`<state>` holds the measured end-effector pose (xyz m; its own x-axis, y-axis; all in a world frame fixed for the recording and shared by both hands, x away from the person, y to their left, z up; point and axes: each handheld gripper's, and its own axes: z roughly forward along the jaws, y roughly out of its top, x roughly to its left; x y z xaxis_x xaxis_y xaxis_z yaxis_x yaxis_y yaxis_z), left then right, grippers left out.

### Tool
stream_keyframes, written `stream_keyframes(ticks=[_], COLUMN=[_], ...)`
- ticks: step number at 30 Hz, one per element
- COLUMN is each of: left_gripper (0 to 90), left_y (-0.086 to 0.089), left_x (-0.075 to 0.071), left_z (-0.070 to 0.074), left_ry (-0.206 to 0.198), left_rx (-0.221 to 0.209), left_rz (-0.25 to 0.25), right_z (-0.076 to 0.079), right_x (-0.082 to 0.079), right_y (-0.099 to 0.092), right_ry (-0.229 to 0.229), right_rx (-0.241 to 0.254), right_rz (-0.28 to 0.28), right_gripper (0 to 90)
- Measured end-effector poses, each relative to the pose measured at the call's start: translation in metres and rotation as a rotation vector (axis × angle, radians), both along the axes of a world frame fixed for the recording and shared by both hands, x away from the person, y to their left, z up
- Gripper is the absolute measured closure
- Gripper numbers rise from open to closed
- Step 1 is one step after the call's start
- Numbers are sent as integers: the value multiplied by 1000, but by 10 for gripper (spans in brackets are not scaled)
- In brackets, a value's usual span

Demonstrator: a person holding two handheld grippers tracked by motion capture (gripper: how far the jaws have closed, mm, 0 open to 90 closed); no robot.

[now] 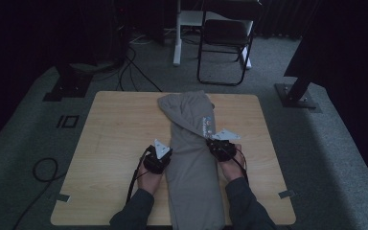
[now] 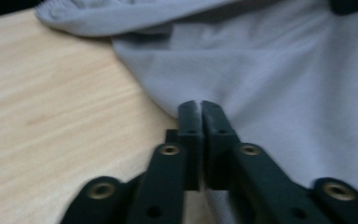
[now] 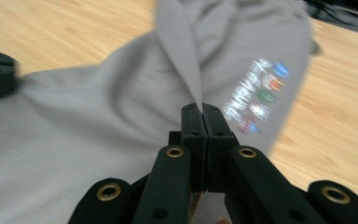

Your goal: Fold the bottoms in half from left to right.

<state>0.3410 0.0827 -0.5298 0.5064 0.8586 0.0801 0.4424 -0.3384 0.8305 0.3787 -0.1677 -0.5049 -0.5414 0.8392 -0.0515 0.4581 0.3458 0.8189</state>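
While both grippers were clamped on opposite side edges of the grey garment (image 1: 191, 158), it lay lengthwise down the middle of the wooden table (image 1: 115, 143), folded into a long strip from near the far edge to the near edge, where it ran over and was cut off by the frame. Left gripper (image 1: 157, 158) sat at the strip's left edge, jaws closed tight with a thin fold of grey cloth pinched at the tips, as its own view showed (image 2: 200, 109). Right gripper (image 1: 222, 146) was at the strip's right edge, jaws pressed together on a raised ridge of fabric (image 3: 204, 112) that rose from the tips like a pulled-up crease. Holding both sides at about the same height along the strip looked like a setup for folding the garment crosswise or lifting its middle, so the matched grips made sense. A colourful printed logo (image 3: 256, 95) sat just beside the right gripper, but it was blurred and unreadable. The far end of the garment was bunched and overlapped, so the garment type was hard to tell, maybe trousers or a hooded top. Lighting was dim, the person's forearms entered from the near edge, and a folding chair (image 1: 225, 43) stood beyond the table.
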Motion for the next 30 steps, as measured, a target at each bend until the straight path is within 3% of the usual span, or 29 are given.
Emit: stream_keyframes(ticks=[6,8,11,13,14,15,16,18,20,22,24,27,28,30], left_gripper=[621,585,547,542,542,548,565,630,778,868,884,890,891,892], left_y=[-11,-13,-16,-17,-17,-19,-20,-21,-22,-26,-24,-16,-16,-10], left_x=[19,24,42,45,45,58,62,66,70,70,67,57,57,48], left_z=[-13,-15,-18,-18,-18,-20,-22,-24,-23,-20,-16,0,0,17], left_ry=[79,95,146,153,153,191,208,223,250,232,214,129,129,58], left_rx=[-11,-17,-50,-54,-54,-62,-62,-89,-115,-72,-83,-150,-150,-209], left_rz=[19,24,35,40,40,51,49,37,8,5,8,41,41,58], right_z=[-29,-33,-42,-42,-42,-42,-41,-41,-40,-38,-33,-17,-17,-6], right_x=[8,9,12,12,13,18,20,26,32,36,36,28,28,24], right_y=[-19,-20,-20,-19,-18,-13,-10,-3,3,7,8,5,5,-1], right_ry=[90,104,132,131,132,127,122,117,126,140,135,81,81,44], right_rx=[-65,-76,-77,-82,-85,-90,-91,-112,-130,-127,-111,-55,-55,-11], right_rz=[-84,-87,-91,-88,-86,-67,-57,-42,-40,-33,-26,-7,-7,-15], right_gripper=[897,897,877,831,770,699,678,660,718,847,897,899,899,899])
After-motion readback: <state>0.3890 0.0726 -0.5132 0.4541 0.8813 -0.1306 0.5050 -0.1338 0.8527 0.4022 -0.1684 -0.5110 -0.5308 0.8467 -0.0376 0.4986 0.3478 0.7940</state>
